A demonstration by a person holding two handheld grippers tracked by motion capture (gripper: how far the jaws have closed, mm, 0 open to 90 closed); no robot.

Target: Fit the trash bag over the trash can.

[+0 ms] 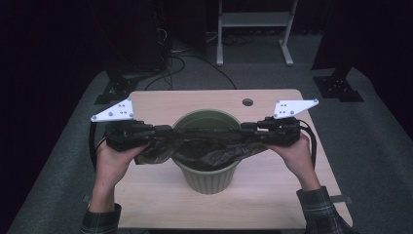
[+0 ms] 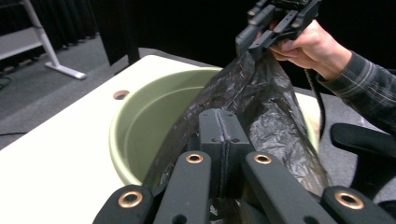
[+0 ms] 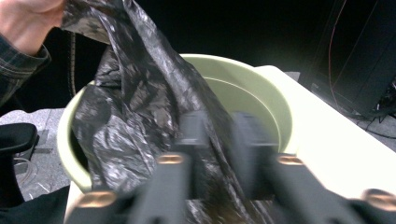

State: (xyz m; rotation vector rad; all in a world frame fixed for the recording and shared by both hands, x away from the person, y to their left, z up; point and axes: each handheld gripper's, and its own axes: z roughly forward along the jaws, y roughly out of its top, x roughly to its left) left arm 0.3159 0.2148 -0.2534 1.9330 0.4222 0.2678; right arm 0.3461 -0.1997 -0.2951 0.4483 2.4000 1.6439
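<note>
The left gripper [image 1: 163, 130] has its jaws pressed together on one edge of a black bin bag [image 1: 204, 146], as the left gripper view shows, with the film pinched between the pads. The right gripper [image 1: 246, 126] holds the opposite edge; in the right gripper view its jaws are blurred, with film running between them and a gap showing, so it seems clamped on the plastic but not fully together. The bag hangs stretched between the two grippers, sagging just below them into the mouth of a green bin [image 1: 209, 178] that stands on the table [image 1: 146, 204]. The work appears to be lining the bin, and the bag's mouth does not yet look opened. The likeliest trouble is the thin film slipping from the right jaws if the hands pull farther apart, dropping that side into the bin. Pulling hard could also tear the plastic at the pinch points, or drag on the rim and tip the light bin.
</note>
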